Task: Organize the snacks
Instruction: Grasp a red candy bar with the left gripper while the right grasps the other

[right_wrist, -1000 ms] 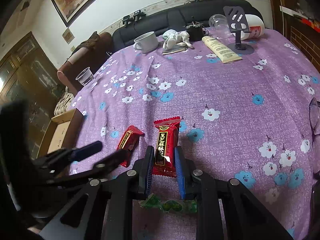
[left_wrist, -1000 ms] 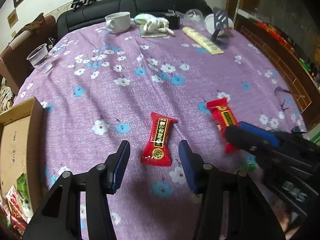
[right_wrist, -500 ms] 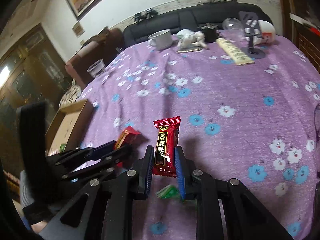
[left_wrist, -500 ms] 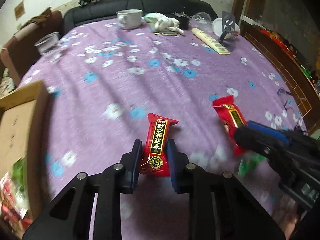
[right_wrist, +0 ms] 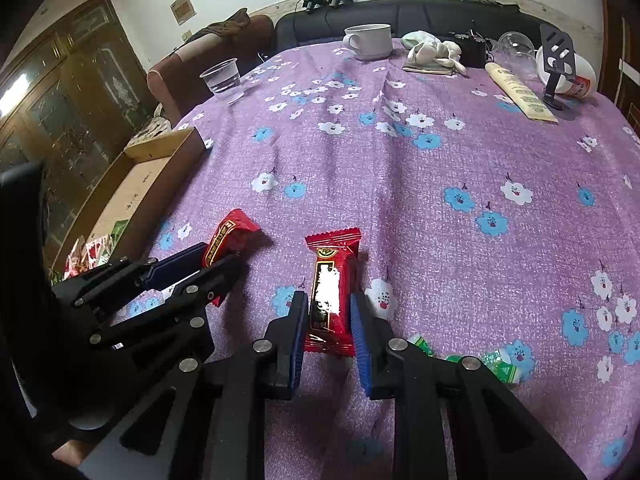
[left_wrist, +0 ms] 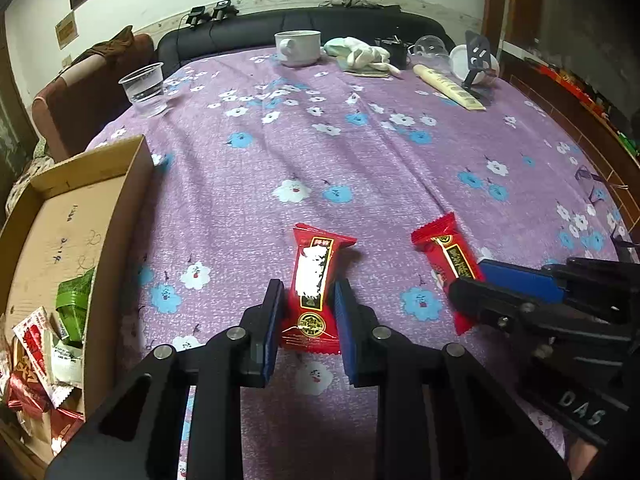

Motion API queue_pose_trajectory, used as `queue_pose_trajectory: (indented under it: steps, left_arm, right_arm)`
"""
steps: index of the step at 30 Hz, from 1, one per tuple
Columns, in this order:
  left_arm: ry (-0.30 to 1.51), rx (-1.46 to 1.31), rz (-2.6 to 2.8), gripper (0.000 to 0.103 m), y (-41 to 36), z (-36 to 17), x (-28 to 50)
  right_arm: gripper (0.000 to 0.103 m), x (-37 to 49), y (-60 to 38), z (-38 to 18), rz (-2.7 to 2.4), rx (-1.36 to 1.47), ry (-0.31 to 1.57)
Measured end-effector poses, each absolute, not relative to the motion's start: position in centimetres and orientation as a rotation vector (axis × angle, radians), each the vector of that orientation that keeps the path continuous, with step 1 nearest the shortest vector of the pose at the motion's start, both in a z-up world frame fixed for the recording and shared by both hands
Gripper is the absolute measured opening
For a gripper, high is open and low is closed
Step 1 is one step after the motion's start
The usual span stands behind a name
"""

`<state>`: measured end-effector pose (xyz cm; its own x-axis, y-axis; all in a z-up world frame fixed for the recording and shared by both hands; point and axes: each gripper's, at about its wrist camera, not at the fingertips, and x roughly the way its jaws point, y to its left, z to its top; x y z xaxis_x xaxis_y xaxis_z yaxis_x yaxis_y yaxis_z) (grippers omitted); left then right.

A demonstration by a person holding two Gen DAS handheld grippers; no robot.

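Observation:
My left gripper [left_wrist: 308, 312] is shut on a red snack bar [left_wrist: 314, 284] and holds it above the purple flowered tablecloth [left_wrist: 360, 160]. My right gripper [right_wrist: 330, 320] is shut on a second red snack bar [right_wrist: 332, 284], also lifted. Each gripper and its bar show in the other view: the right gripper's bar [left_wrist: 448, 258] at the right, the left gripper's bar [right_wrist: 228, 238] at the left. A cardboard box [left_wrist: 60, 220] at the left edge holds several snack packets [left_wrist: 48, 344]. A green snack packet [right_wrist: 496, 364] lies on the cloth under my right gripper.
At the table's far side stand a white mug [left_wrist: 298, 46], a clear plastic cup [left_wrist: 144, 88], a cloth bundle [left_wrist: 360, 54], a cream tube [left_wrist: 448, 86] and a phone stand [left_wrist: 476, 60]. A black sofa [left_wrist: 320, 24] is behind.
My left gripper closed on its red bar and lifted it, swinging left so the box came nearer. My right gripper kept its bar and rose off the cloth.

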<state>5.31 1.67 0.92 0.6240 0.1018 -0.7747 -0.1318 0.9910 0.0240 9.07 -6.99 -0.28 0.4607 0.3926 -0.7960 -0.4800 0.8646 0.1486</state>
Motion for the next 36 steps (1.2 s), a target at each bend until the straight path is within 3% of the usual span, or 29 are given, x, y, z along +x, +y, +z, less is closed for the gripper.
queue_pose_trajectory:
  steps: [5,20,26,36]
  left_arm:
    - [0.884,-0.034,0.117,0.023,1.5,1.0,5.3]
    - [0.821,-0.046,0.098,0.023,1.4,2.0,4.8]
    - [0.814,-0.047,0.105,0.023,1.5,2.1,4.8]
    - [0.886,-0.072,0.111,0.023,1.9,1.0,5.7]
  right_arm:
    - [0.028,8.4,-5.7,-0.6,0.508,-0.185,0.919]
    - [0.016,8.6,-7.3,0.7,0.553,-0.046,0.91]
    - [0.016,8.7,-7.2,0.7,0.546,-0.056,0.913]
    - [0.026,8.6,-5.7,-0.7,0.537,-0.156,0.915]
